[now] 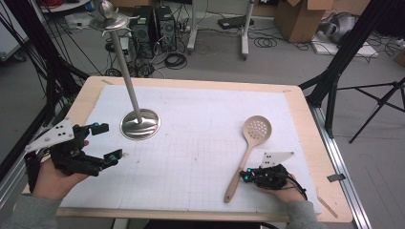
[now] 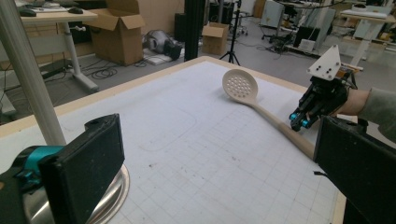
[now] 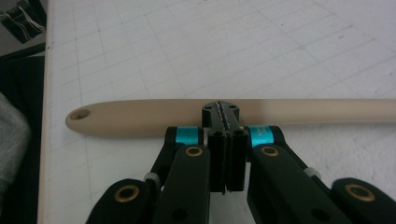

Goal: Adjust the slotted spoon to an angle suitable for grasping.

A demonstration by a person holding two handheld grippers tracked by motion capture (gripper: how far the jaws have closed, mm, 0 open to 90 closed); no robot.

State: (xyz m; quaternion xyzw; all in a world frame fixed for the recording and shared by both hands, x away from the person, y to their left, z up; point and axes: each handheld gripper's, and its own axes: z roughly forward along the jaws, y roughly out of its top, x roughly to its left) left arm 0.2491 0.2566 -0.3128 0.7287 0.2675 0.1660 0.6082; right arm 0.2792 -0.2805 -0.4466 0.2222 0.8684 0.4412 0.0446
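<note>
Overall, high view: a slotted spoon (image 1: 248,152) lies flat on the gridded mat (image 1: 191,143), bowl away from the person, handle end toward the near edge.
Right gripper, high view: the right gripper (image 1: 244,176) sits just right of the spoon's handle, tips at its lower part, jaws drawn together.
Left gripper, high view: the left gripper (image 1: 109,141) hovers at the mat's left edge, jaws spread wide with nothing between them, well apart from the spoon.
Stand, high view: a metal stand (image 1: 139,124) rests just beyond the left gripper.
Left gripper view: own two jaws stand far apart and bare; the spoon (image 2: 261,107) lies across the mat (image 2: 187,149), the right gripper (image 2: 298,122) meeting its handle.
Right gripper view: the closed jaw tips (image 3: 221,112) rest against the near side of the handle (image 3: 140,116), which runs crosswise; the jaws clasp nothing, the handle lying just past them, not between.
</note>
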